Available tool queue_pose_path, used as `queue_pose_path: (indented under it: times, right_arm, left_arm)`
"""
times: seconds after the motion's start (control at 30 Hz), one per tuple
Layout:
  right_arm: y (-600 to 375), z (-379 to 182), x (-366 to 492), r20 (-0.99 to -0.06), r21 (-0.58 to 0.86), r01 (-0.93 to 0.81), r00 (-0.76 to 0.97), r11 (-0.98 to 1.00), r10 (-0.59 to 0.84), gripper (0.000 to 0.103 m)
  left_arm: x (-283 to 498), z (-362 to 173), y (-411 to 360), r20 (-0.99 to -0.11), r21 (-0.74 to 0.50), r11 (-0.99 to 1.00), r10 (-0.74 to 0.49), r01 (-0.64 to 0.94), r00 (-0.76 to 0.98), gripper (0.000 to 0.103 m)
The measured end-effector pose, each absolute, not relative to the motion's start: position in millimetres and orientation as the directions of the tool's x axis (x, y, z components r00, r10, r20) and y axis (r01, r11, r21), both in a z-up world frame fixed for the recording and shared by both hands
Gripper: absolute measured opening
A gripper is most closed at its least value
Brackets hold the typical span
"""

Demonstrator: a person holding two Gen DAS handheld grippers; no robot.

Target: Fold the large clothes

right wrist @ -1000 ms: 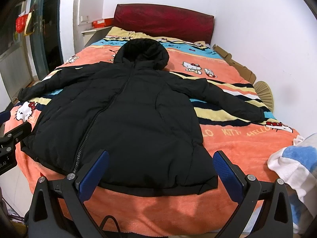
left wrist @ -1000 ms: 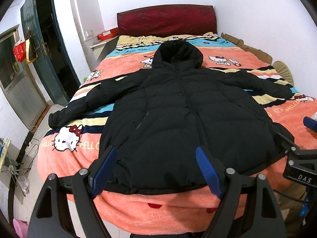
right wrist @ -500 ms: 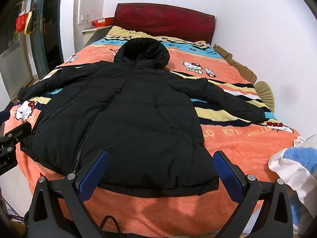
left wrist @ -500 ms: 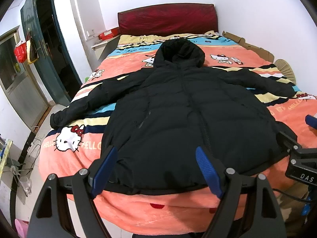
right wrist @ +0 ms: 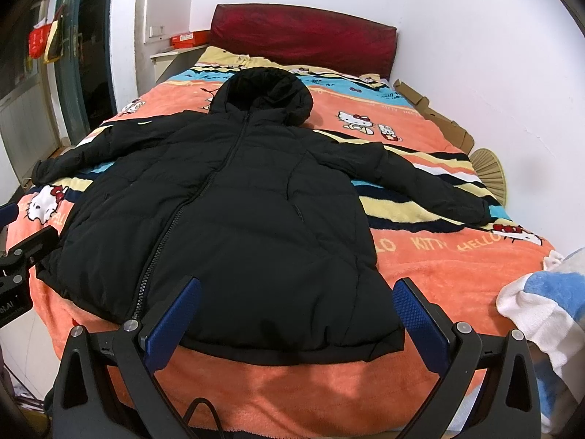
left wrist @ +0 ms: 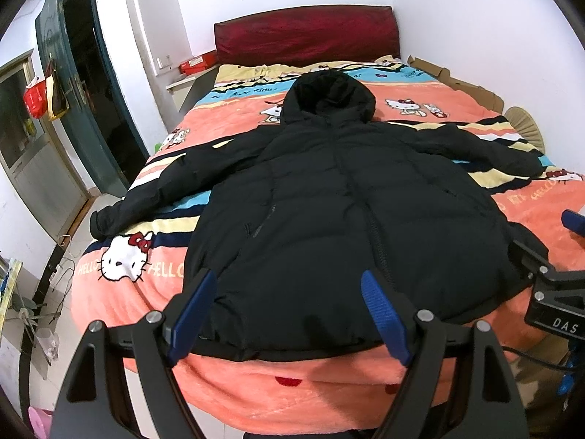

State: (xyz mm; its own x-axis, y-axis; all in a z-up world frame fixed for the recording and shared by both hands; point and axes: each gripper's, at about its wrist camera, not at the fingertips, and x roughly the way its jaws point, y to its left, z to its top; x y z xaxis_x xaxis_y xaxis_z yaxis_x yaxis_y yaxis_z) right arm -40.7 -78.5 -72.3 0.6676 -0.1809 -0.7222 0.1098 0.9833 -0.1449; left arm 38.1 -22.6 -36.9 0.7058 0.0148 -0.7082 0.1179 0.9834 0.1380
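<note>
A large black hooded puffer jacket lies flat on the bed, front up and zipped, hood toward the headboard, both sleeves spread out sideways. It also shows in the right wrist view. My left gripper is open and empty, hovering over the left part of the jacket's hem. My right gripper is open and empty, hovering over the right part of the hem. The right gripper's body shows at the right edge of the left wrist view.
The bed has an orange Hello Kitty blanket and a dark red headboard. A white and blue towel lies at the bed's near right corner. A wall runs along the right side, a green door stands at left.
Both grippers have drifted slightly forward toward the jacket hem. The jacket has not moved and both grippers stay open.
</note>
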Motion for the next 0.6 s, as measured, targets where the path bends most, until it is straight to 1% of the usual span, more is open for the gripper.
queue_pose_path:
  times: [0.6]
  right_arm:
    - [-72.0,-76.9,-35.8,-0.733,-0.163,0.098,0.654,0.982,-0.187,0.103]
  left_arm:
    - [45.4,-43.5,-12.0,-0.733,0.106,0.991,0.019,0.087,0.679,0.081]
